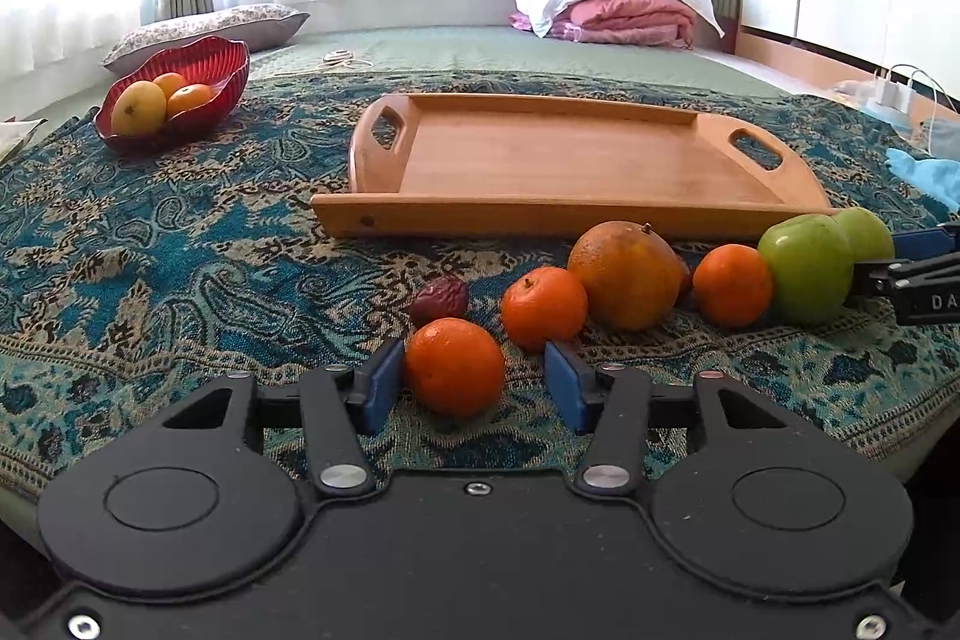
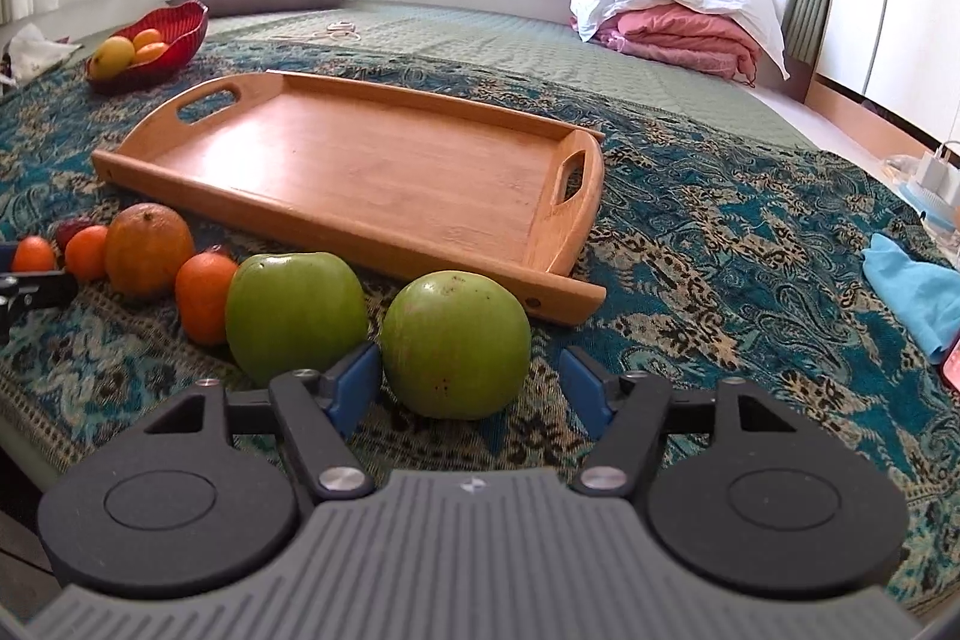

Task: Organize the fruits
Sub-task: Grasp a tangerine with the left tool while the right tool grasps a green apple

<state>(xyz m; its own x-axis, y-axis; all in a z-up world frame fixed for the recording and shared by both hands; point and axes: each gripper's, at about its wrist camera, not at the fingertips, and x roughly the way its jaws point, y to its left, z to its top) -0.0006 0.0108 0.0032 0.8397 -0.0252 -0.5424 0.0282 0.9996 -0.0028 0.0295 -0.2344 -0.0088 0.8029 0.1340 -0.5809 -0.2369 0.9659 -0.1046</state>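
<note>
Both pairs of jaws stand released: the left gripper straddles a small round orange tangerine, the right gripper a round green apple, both still on the patterned bedspread, likely bound for the empty wooden tray.

Smooth, satin-finished wooden tray; woven, matt paisley cloth; glossy ribbed red bowl, possibly glass; waxy-smooth green apple; matt black plastic gripper.
</note>
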